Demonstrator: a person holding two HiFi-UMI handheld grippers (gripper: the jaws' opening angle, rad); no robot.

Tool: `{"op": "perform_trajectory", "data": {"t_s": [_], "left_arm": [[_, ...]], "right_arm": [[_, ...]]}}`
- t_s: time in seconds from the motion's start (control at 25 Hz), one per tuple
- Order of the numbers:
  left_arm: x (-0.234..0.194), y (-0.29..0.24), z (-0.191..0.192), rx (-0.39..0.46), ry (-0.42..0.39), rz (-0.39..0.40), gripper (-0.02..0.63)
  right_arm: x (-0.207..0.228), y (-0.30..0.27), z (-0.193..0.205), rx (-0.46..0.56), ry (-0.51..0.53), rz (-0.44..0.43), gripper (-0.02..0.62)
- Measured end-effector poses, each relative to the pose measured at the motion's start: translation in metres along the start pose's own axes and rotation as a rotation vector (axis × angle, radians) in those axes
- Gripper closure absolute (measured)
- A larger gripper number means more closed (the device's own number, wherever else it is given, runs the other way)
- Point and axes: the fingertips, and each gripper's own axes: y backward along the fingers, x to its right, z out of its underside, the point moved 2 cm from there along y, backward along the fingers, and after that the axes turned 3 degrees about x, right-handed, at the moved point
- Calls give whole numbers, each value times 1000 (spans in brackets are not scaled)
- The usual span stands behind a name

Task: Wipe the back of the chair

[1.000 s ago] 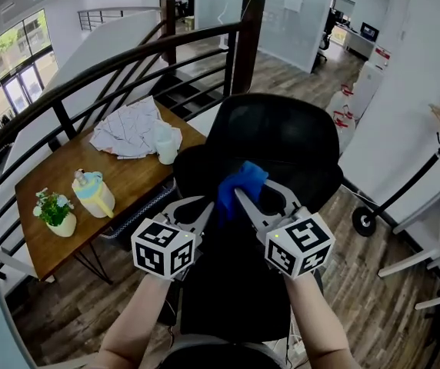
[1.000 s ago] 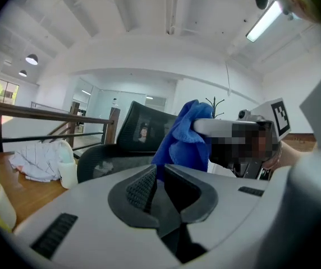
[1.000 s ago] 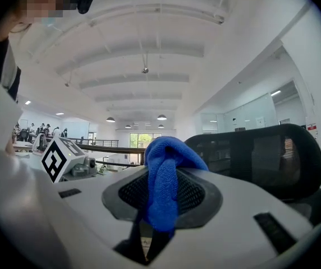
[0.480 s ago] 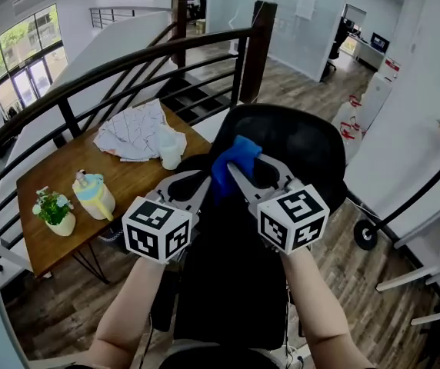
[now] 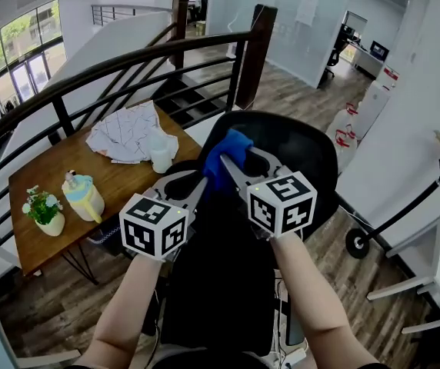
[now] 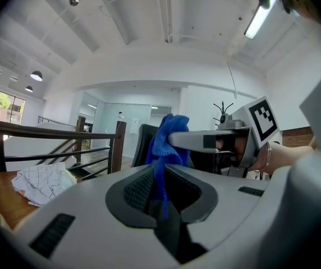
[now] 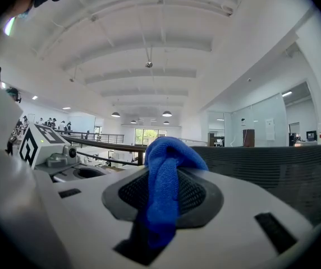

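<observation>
We are holding a blue microfibre cloth [image 5: 221, 154] over a black mesh office chair [image 5: 306, 151] with two hand-held grippers.
The right gripper [image 5: 234, 166] is pinching the cloth's bunched body, jaws pressed together on it. The left gripper [image 5: 198, 186] is closing on a thin hanging edge of the same cloth. To our left, a wooden table [image 5: 51, 167] is carrying a potted plant [image 5: 41, 210], a pale blue and yellow pitcher [image 5: 81, 194], a white cup [image 5: 161, 158] and a crumpled checked fabric [image 5: 124, 133]. A dark stair railing [image 5: 128, 61] is curving behind it. Only the right gripper view is showing the chair's mesh back [image 7: 267, 172] close beside the cloth; we cannot tell whether they are touching. Only the left gripper view is showing the right wrist's bracelet [image 6: 267, 157].
</observation>
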Motion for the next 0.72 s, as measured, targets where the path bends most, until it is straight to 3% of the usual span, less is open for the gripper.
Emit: {"op": "perform_trajectory", "data": {"t_s": [0.32,0.72], "left_arm": [[3,-18,1,15,33,-4,555],[24,-41,6,-31,19,60,555]], "right_arm": [[15,-5,4,-22,2,20,477],[47,20,17,-33,-42,87,472]]}}
